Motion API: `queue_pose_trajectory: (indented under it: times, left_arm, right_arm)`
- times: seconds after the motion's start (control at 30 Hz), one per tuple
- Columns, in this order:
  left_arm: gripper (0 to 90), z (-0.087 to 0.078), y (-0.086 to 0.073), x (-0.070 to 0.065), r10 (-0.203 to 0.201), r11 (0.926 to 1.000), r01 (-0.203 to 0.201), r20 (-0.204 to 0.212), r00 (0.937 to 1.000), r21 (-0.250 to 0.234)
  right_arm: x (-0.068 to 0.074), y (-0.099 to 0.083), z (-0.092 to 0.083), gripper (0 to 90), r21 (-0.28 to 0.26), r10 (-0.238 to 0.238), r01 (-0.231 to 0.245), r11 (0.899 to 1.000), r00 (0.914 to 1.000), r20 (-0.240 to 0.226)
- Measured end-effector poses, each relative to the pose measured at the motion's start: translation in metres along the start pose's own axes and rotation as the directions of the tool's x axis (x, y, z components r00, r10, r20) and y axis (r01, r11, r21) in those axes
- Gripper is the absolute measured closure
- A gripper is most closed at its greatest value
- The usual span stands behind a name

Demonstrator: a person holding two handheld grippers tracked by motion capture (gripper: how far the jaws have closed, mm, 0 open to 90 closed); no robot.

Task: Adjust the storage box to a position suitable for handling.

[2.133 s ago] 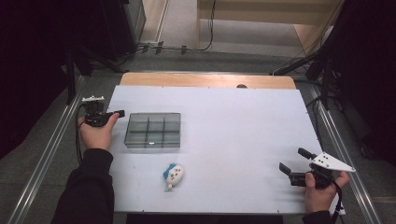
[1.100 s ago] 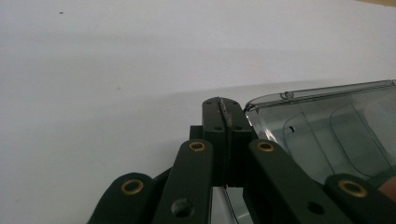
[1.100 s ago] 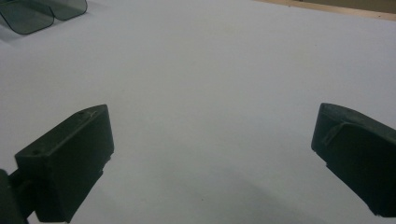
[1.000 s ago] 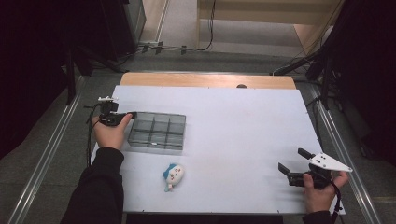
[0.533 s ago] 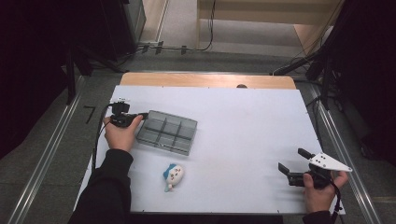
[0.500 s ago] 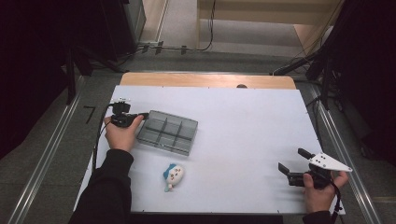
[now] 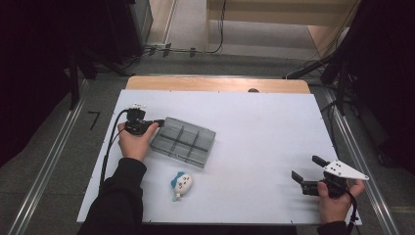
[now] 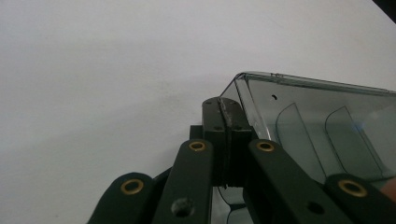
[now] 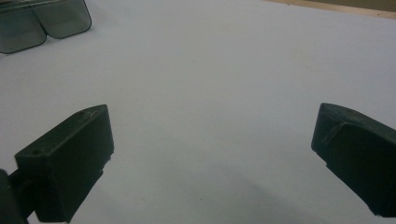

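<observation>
A clear grey compartment box (image 7: 184,142) lies tilted on the white table (image 7: 254,127), left of centre. My left gripper (image 7: 157,123) is shut on the box's left rim; in the left gripper view the two jaws pinch the thin wall of the box (image 8: 317,126) at its corner, with the gripper (image 8: 226,112) pressed tight. A small white and blue plush toy (image 7: 181,184) lies near the front edge, below the box. My right gripper (image 7: 306,169) stands open at the front right, nothing between its fingers (image 9: 70,158), and the box's corner (image 9: 42,21) shows far off.
A wooden strip (image 7: 215,84) runs along the table's far edge. Metal rails flank the table on both sides. Cables trail on the floor beyond the far edge. The person's left sleeve (image 7: 117,200) lies over the front left of the table.
The left gripper has dragged the box to the right and turned it, so it now lies askew. The right gripper and the toy have kept still.
</observation>
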State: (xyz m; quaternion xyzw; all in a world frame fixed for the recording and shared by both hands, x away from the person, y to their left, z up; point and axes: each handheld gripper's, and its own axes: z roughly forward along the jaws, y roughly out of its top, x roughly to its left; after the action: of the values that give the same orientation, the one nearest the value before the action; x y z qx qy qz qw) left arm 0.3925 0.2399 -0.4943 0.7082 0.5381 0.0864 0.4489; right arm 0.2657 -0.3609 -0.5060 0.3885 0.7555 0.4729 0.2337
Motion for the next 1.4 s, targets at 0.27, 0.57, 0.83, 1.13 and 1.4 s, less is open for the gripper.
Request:
queue_pose_trajectory:
  times: [0.27,0.57,0.83,1.13,1.4]
  left_arm:
    - [90.0,0.008,0.000,-0.016,0.044,0.9989,-0.045,0.027,0.9987,0.017]
    - [90.0,0.016,0.003,-0.039,0.083,0.9960,-0.085,0.052,0.9952,0.027]
    - [90.0,0.020,0.001,-0.047,0.078,0.9958,-0.082,0.085,0.9933,0.040]
    - [90.0,0.024,-0.006,-0.062,0.099,0.9924,-0.107,0.126,0.9871,0.060]
    - [90.0,0.023,-0.015,-0.080,0.117,0.9893,-0.128,0.145,0.9825,0.070]
  right_arm:
    - [0.000,0.000,0.000,0.0,0.002,-0.002,0.002,1.000,1.0000,0.000]
    - [0.000,0.000,0.000,0.0,0.002,0.000,0.000,1.000,1.0000,0.001]
    - [0.000,0.000,0.000,0.0,0.003,0.001,-0.001,1.000,1.0000,-0.001]
    - [0.000,0.000,0.001,0.0,0.005,-0.005,0.005,1.000,1.0000,0.003]
    - [0.000,0.000,0.001,0.0,0.008,-0.004,0.004,1.000,1.0000,0.002]
